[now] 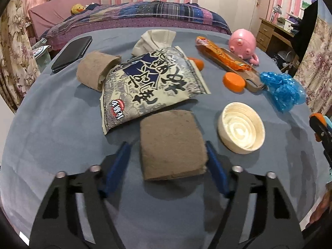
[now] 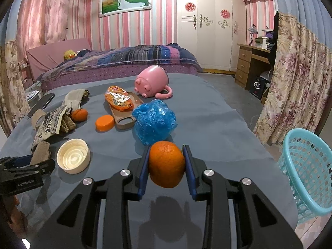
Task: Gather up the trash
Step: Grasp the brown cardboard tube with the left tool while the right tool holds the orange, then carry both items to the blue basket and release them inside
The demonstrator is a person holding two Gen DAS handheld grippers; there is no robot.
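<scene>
My left gripper (image 1: 168, 151) is open around a folded brown paper pad (image 1: 171, 143) that lies on the blue-grey table (image 1: 62, 112); the left finger stands apart from it, the right finger is close to its edge. My right gripper (image 2: 166, 151) is shut on an orange (image 2: 166, 164) and holds it above the table. A printed snack bag (image 1: 149, 87), a brown paper roll (image 1: 95, 70), a crumpled blue plastic bag (image 2: 154, 120), an orange wrapper (image 2: 119, 101) and a beige cloth (image 1: 153, 39) lie on the table. The turquoise basket (image 2: 309, 172) stands off the table's right edge.
A white lid (image 1: 241, 127), an orange lid (image 1: 233, 82), a second orange (image 2: 79, 114), a wooden board (image 2: 124, 120), a pink pig mug (image 2: 152, 82) and a black case (image 1: 72, 53) are on the table. A bed stands behind it, a desk at the right.
</scene>
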